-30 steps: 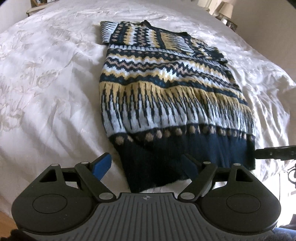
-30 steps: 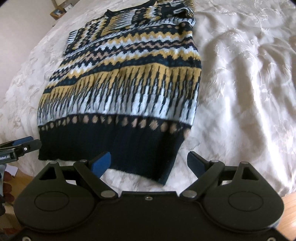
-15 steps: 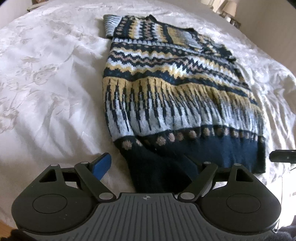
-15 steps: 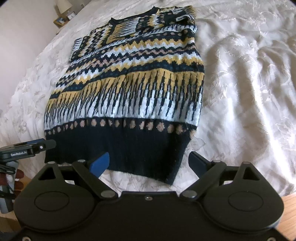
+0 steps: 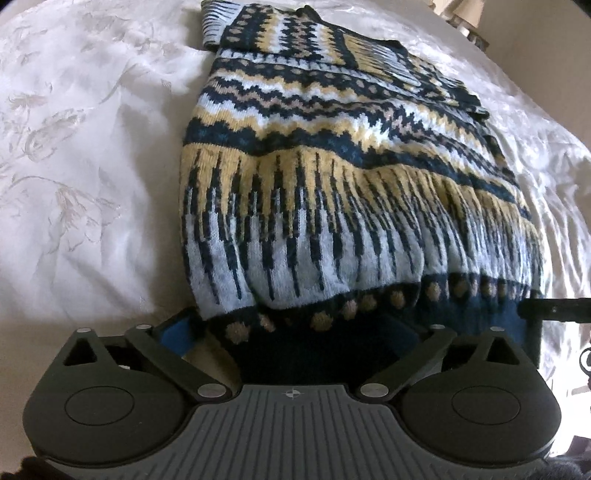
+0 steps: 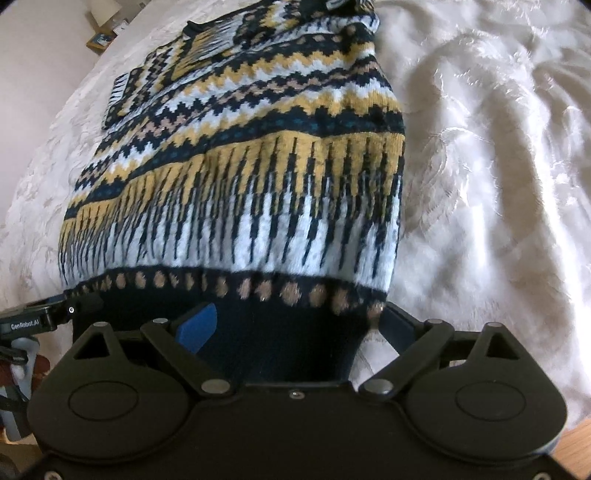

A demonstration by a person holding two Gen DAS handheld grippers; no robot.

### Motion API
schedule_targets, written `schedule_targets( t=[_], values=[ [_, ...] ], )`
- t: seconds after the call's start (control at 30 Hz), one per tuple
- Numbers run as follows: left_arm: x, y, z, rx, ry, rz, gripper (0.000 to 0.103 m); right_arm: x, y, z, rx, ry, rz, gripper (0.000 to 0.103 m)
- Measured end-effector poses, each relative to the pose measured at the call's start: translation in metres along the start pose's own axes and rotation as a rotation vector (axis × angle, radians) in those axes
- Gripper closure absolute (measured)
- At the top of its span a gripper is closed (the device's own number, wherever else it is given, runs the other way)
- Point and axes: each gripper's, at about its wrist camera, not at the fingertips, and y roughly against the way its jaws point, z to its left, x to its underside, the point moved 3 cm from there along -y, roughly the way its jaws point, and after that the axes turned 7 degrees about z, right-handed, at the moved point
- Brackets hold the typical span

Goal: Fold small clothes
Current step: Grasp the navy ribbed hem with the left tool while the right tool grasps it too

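Observation:
A knitted sweater [image 5: 332, 155] with navy, yellow and pale blue zigzag bands lies flat on a white bedspread [image 5: 81, 155], collar far, navy hem near. My left gripper [image 5: 295, 339] is open, its jaws straddling the hem's left corner. My right gripper [image 6: 299, 325] is open, its jaws straddling the hem's right corner; the sweater [image 6: 258, 166] fills this view. The fabric above the hem bulges up slightly at both grippers. Each gripper's tip shows at the edge of the other's view.
The bedspread [image 6: 498, 166] is wrinkled to the right of the sweater. A bedside table with small items [image 6: 105, 35] stands at the far left, a lamp [image 5: 469, 14] at the far right. The wooden floor [image 6: 576, 450] shows beyond the near bed edge.
Both grippers have moved forward onto the sweater's hem, which now lies between their open jaws. The fabric above the hem has bunched up a little.

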Motion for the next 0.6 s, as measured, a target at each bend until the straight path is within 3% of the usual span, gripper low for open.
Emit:
schedule_targets(
  t=[0.2, 0.6],
  values=[
    [-0.003, -0.005, -0.001, -0.019, 0.006, 0.014, 0.001, -0.007, -0.016, -0.007, -0.046, -0.018, 0.037, 0.000],
    [-0.002, -0.009, -0.011, -0.102, 0.021, -0.008, 0.001, -0.007, -0.014, -0.018, -0.111, -0.010, 0.048, 0.000]
  ],
)
